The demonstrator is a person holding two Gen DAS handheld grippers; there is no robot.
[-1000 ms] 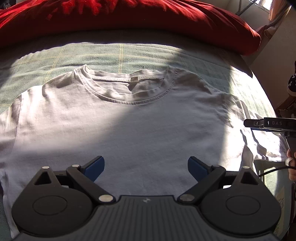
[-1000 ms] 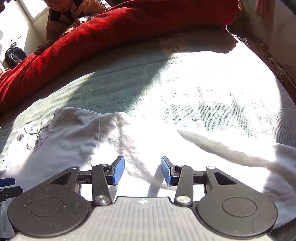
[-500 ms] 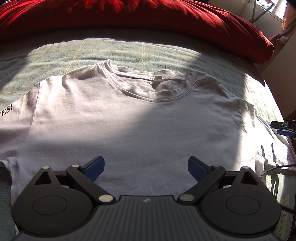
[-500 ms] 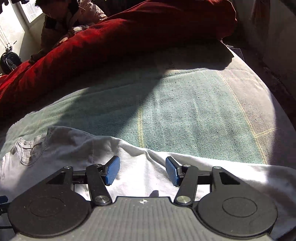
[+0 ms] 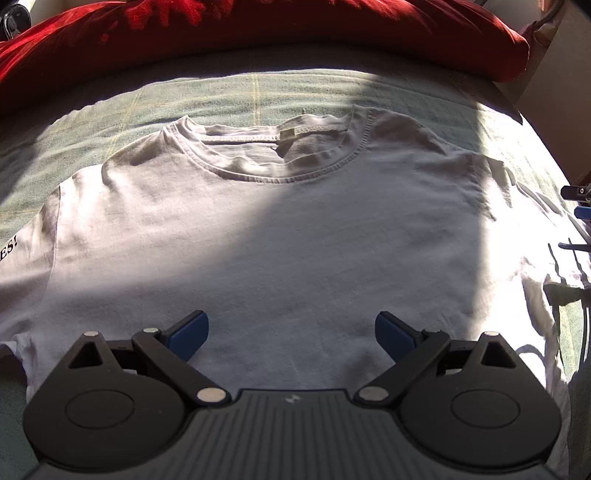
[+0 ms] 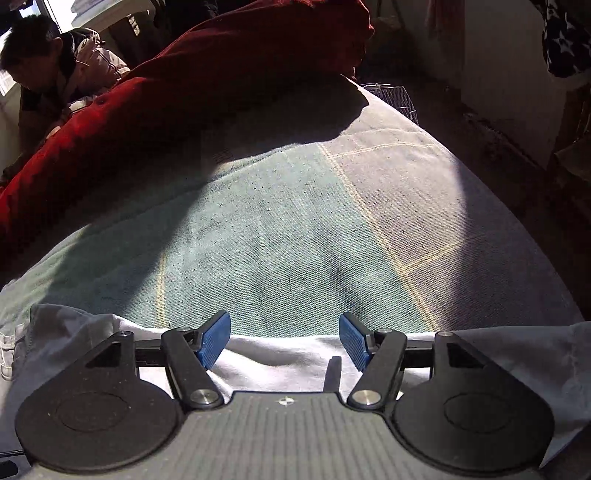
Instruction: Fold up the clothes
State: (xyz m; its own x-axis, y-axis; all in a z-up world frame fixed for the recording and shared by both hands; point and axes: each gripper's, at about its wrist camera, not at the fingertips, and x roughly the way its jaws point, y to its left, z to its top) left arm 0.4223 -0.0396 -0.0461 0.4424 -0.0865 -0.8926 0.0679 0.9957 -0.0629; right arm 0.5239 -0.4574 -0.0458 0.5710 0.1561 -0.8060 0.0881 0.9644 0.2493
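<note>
Both grippers (image 5: 291, 328) (image 6: 284, 341) tilted down, apparently above T-shirt (image 5: 295, 240)

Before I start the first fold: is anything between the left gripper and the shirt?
Nothing visible. The left gripper hangs open over the white shirt, which lies flat on the green blanket with nothing lying on it.

I count one white T-shirt (image 5: 280, 236), one green checked blanket (image 6: 295, 236) on the bed, one red duvet (image 5: 258, 33) at the far side, one person (image 6: 44, 74) beyond it, and my four blue-padded fingers (image 5: 188, 330).
</note>
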